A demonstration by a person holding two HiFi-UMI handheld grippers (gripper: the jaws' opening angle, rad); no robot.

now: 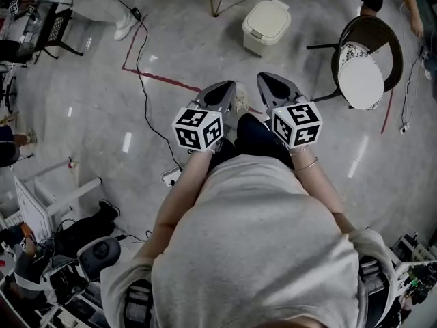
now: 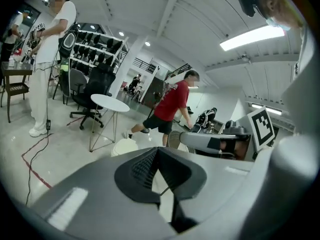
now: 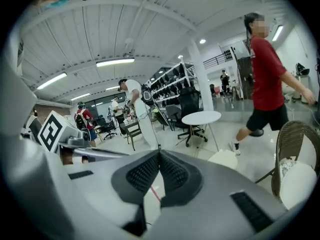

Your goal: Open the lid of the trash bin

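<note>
A cream trash bin [image 1: 266, 24] with its lid down stands on the grey floor, ahead of both grippers and well apart from them. Its top shows just past the jaws in the left gripper view [image 2: 124, 146] and in the right gripper view [image 3: 226, 158]. My left gripper [image 1: 222, 89] is held at waist height, pointing forward, jaws shut with nothing between them [image 2: 157, 149]. My right gripper [image 1: 272, 82] is beside it, also shut and empty [image 3: 159, 152]. Neither touches the bin.
A wicker chair with a white cushion [image 1: 362, 70] stands right of the bin. A red tape line [image 1: 160, 78] and a black cable [image 1: 143, 87] cross the floor on the left. A round white table [image 2: 110, 103] and a person in red [image 2: 172, 104] are beyond the bin.
</note>
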